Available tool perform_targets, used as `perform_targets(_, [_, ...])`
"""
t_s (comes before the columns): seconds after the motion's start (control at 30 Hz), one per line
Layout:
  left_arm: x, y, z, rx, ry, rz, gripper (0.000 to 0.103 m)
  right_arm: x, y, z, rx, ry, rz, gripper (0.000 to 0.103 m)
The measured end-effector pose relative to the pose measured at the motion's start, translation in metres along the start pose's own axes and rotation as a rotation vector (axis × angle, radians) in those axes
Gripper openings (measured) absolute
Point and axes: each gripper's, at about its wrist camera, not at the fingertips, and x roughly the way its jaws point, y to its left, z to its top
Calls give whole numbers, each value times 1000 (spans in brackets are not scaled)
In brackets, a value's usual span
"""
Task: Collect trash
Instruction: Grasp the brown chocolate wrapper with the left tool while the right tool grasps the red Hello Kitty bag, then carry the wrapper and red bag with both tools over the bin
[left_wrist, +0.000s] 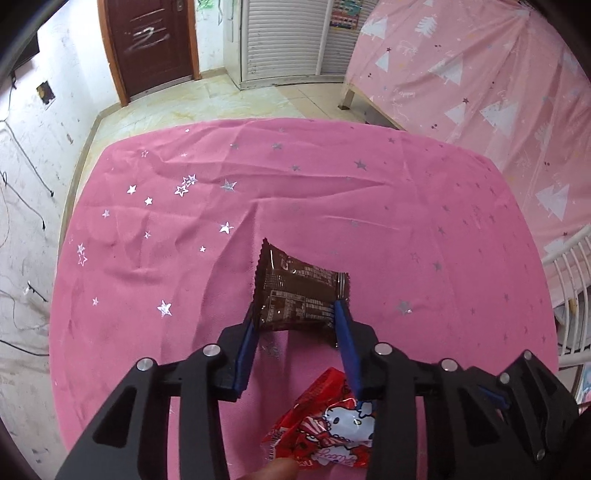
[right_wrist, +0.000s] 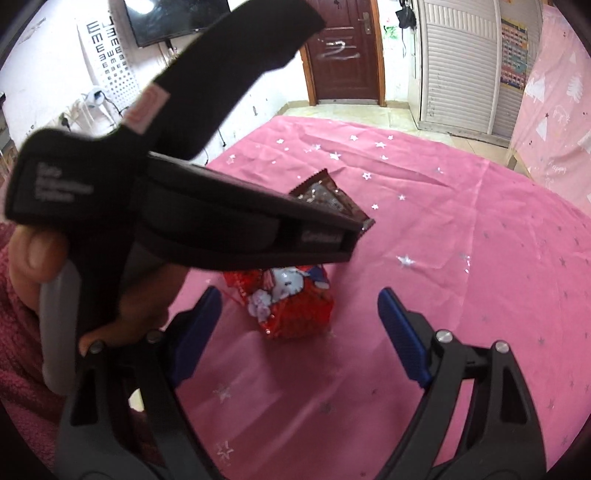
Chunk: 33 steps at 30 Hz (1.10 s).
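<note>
My left gripper (left_wrist: 297, 314) is shut on a brown snack wrapper (left_wrist: 295, 291), its blue pads pressing both sides and holding it above the pink starred tablecloth (left_wrist: 369, 206). A red wrapper with a white cat picture (left_wrist: 328, 421) lies on the cloth just below and behind the left gripper. In the right wrist view, my right gripper (right_wrist: 299, 306) is open and empty, with the red wrapper (right_wrist: 291, 302) lying between and beyond its blue pads. The left gripper body (right_wrist: 221, 218) crosses that view, with the brown wrapper (right_wrist: 325, 197) sticking out past it.
The table's far edge drops to a tiled floor (left_wrist: 229, 99). A bed with a pink tree-print sheet (left_wrist: 480, 85) stands at the right, with a white rack (left_wrist: 569, 280) beside the table. A brown door (right_wrist: 343, 51) and a white louvred cabinet (right_wrist: 458, 62) lie beyond.
</note>
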Motion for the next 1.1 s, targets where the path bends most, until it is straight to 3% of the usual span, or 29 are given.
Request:
perform_targets(0.07, [-1, 3, 0, -3, -3, -6, 34, 3, 3, 2, -4, 4, 4, 82])
perform_targets(0.13, [-1, 7, 0, -4, -7, -7, 33, 6, 6, 4, -19, 16, 4, 70])
perform_targets(0.2, [-3, 13, 0, -5, -10, -10, 33, 12, 9, 6, -33, 39, -6, 66])
perform_targets(0.43, [-9, 24, -2, -12, -28, -9, 33, 21, 16, 7, -69, 58, -28, 36])
perform_targets(0.77, [-30, 8, 4, 5, -83, -5, 33, -18, -11, -2, 9, -19, -72, 34])
perform_targets(1.1, [-44, -62, 14, 103, -128, -15, 33, -86, -82, -22, 153, -131, -193, 34])
